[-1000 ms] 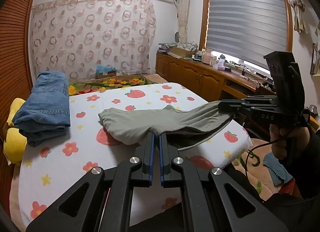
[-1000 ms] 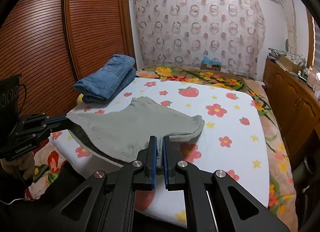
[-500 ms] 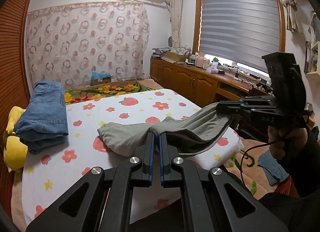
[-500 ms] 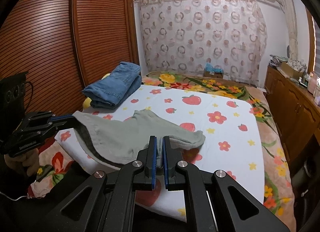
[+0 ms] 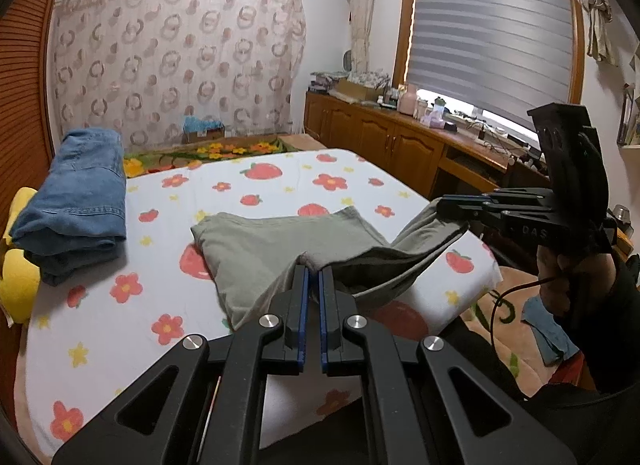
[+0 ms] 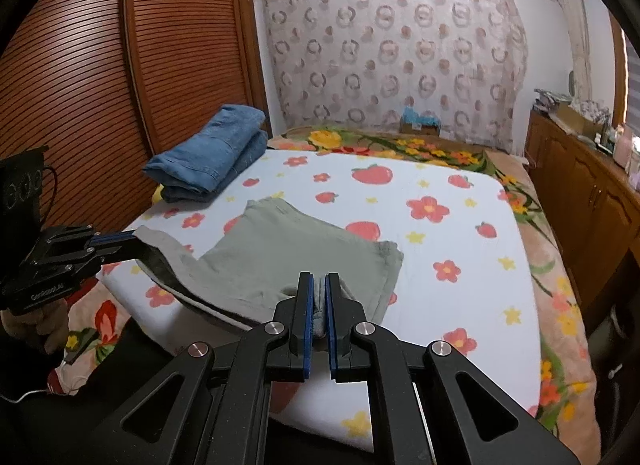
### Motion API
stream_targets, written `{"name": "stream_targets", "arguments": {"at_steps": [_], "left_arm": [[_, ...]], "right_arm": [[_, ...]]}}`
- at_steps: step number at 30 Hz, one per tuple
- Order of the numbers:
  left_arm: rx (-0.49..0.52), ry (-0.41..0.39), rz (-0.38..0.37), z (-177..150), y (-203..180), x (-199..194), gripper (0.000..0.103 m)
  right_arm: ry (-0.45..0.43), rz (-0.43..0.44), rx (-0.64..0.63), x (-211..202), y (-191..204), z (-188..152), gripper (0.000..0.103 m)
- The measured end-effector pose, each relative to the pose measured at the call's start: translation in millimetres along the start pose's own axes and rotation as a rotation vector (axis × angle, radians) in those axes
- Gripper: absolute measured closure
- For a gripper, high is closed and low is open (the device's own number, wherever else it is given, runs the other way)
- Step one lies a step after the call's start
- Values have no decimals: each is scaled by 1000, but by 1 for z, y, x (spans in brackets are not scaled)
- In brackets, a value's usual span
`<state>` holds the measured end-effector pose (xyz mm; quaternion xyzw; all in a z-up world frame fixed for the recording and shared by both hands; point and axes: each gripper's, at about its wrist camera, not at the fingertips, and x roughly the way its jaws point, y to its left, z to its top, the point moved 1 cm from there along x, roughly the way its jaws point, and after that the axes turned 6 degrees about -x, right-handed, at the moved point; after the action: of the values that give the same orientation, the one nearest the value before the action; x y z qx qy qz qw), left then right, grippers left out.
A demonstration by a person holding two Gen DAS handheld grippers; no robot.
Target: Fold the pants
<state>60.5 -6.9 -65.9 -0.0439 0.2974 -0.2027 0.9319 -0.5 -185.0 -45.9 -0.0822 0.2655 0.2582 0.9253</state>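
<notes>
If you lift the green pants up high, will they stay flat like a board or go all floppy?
Probably floppy: the green pants already sag in a curve between the left gripper and the right gripper, which pinch their near edge. They look thin, so likely light. The far part lying on the bed would likely drag and hang down.

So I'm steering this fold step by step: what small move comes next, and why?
Probably carry both claws forward and lower the held edge onto the far half. The left claw and right claw each pinch the grey-green pants; the near edge hangs raised off the bed.
</notes>
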Motion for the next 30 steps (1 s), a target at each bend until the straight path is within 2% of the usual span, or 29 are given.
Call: {"name": "stream_targets", "arguments": {"at_steps": [10,30], "left_arm": [[8,-23,16,35,10,33,98],[-50,52,31,51,50,95,98]], "right_arm": [[-20,-15,26,31,-22,20,97],[64,24,47,110,-46,35,97]]}}
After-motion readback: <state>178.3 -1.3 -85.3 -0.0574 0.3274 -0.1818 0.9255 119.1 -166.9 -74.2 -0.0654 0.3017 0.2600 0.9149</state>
